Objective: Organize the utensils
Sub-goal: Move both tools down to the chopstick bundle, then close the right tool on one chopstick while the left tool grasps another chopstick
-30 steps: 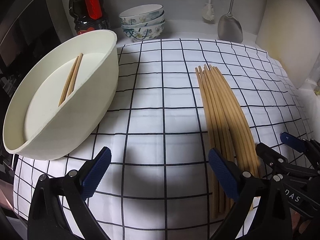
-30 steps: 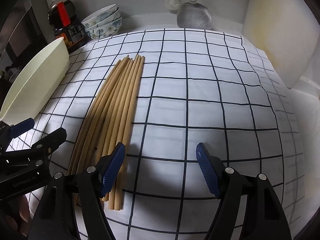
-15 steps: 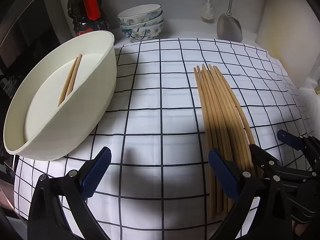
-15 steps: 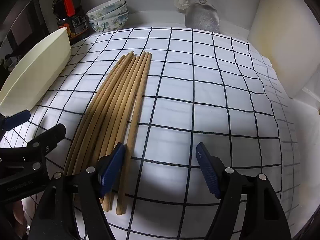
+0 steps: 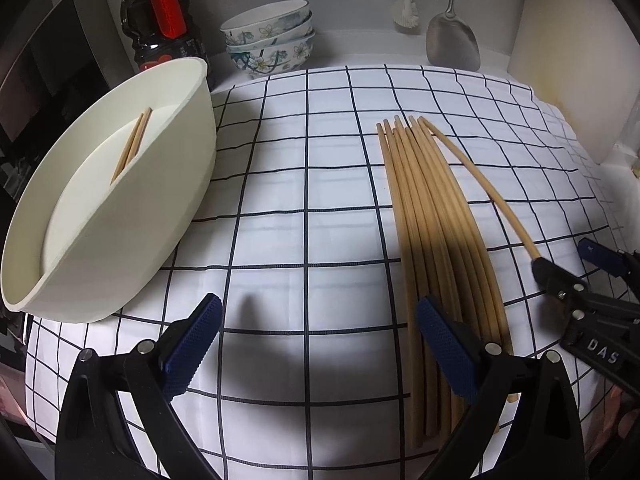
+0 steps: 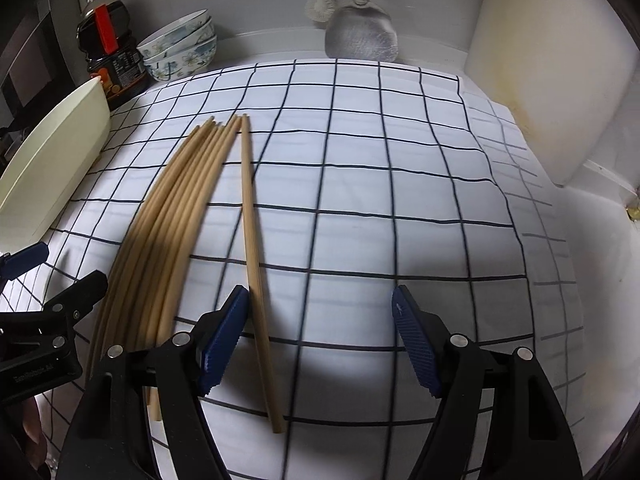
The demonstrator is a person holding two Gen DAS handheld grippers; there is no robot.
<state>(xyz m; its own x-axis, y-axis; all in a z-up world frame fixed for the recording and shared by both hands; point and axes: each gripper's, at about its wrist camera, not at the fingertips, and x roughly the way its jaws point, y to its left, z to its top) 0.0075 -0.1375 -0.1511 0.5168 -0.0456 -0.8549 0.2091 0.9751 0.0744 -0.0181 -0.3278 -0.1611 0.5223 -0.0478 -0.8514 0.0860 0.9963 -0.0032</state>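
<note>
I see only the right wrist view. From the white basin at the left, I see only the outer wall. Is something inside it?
Observer: Yes. In the left wrist view the basin holds two chopsticks, which lie side by side.
Operator: Thank you. I see only a part of the left gripper. Is it open, and does it hold something?
Observer: The left gripper is open and holds nothing. Between its fingers there is only the cloth. Its right finger is in front of the bundle.
</note>
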